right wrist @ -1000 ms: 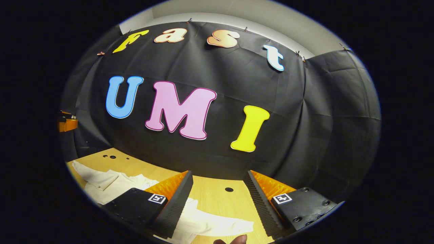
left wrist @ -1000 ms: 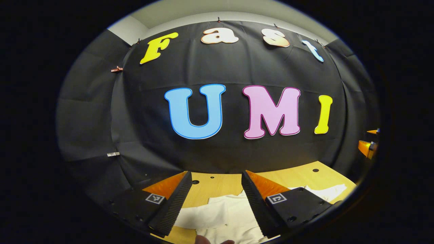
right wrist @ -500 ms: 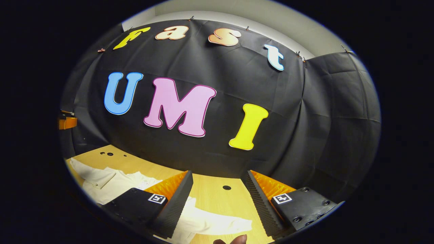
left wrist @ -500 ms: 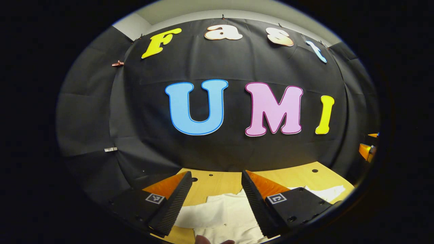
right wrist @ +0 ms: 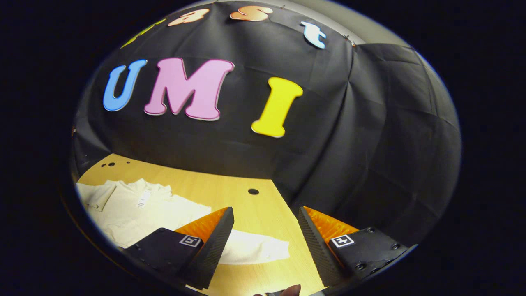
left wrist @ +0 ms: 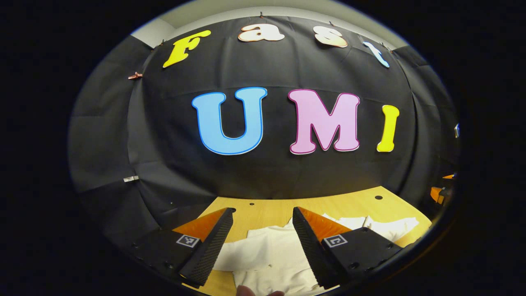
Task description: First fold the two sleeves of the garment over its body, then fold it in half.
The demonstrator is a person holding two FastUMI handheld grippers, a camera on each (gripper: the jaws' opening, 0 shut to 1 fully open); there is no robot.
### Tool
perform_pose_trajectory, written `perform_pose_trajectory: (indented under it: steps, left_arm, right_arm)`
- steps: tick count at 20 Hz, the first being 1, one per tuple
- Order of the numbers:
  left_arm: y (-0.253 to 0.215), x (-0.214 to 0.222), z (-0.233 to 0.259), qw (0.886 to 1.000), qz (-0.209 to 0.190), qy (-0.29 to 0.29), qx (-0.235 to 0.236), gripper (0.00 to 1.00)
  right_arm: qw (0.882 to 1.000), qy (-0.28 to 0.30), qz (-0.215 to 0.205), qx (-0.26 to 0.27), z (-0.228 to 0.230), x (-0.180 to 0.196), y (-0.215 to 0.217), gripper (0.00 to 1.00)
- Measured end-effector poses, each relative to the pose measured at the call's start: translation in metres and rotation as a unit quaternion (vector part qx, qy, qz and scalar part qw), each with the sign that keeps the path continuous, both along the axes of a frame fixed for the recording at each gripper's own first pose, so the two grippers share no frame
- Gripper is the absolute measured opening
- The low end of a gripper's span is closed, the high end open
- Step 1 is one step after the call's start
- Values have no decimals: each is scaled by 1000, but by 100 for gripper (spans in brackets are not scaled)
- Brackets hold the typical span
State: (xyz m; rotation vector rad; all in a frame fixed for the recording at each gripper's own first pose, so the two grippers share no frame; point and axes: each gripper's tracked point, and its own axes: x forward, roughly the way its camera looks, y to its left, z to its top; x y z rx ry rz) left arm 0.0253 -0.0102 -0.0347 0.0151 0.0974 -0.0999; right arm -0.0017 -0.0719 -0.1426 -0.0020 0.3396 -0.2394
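A white garment (right wrist: 139, 209) lies spread on the wooden table (right wrist: 230, 189), its collar toward the booth's back wall. One sleeve (right wrist: 254, 250) stretches out flat to the right, reaching between the fingers of my right gripper (right wrist: 263, 224), which hangs open above it. In the left gripper view the garment (left wrist: 267, 250) lies below my left gripper (left wrist: 261, 224), also open, with the left sleeve (left wrist: 236, 255) under the gap. Neither gripper holds cloth.
The table (left wrist: 279, 207) has small round holes near its back edge (right wrist: 253, 191). Black cloth walls close in the back and both sides. A fingertip (left wrist: 245, 291) shows at the bottom of each view. A bit of the other gripper (left wrist: 439, 193) shows at the far right.
Both views have tipped downward, the right one more, so more of the table and garment shows. The garment has not moved and both grippers stay open.
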Motion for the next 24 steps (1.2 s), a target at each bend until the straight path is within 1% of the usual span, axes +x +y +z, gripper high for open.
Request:
perform_pose_trajectory:
  steps: [2,3,5,7,9,12,14,16,19,24]
  left_arm:
    - [-3,-1,-6,1000,-3,9,6,94]
    - [-5,-1,-7,1000,-4,15,6,94]
    - [-11,-6,-13,1000,-1,24,8,94]
    - [-13,-9,-20,999,3,32,10,94]
    - [-17,-11,-23,999,3,38,14,94]
    - [-19,-15,-30,999,4,46,22,94]
    - [-17,-15,-33,998,10,50,26,94]
    - [-14,-15,-36,998,18,55,30,96]
    - [-13,-15,-36,998,25,57,32,94]
    - [1,-17,-42,996,47,67,30,95]
  right_arm:
    - [1000,31,-5,-4,-31,0,-12,97]
    - [999,43,-3,2,-47,2,-17,97]
    - [996,83,14,34,-84,9,-13,98]
    - [989,124,23,71,-123,6,-11,98]
    - [984,154,15,91,-151,7,-14,97]
    - [978,183,1,103,-183,16,-26,97]
    - [974,197,-6,114,-198,22,-34,97]
    - [969,208,-9,132,-210,27,-35,97]
    - [963,234,-10,136,-233,32,-39,97]
    - [951,267,-12,152,-256,31,-42,96]
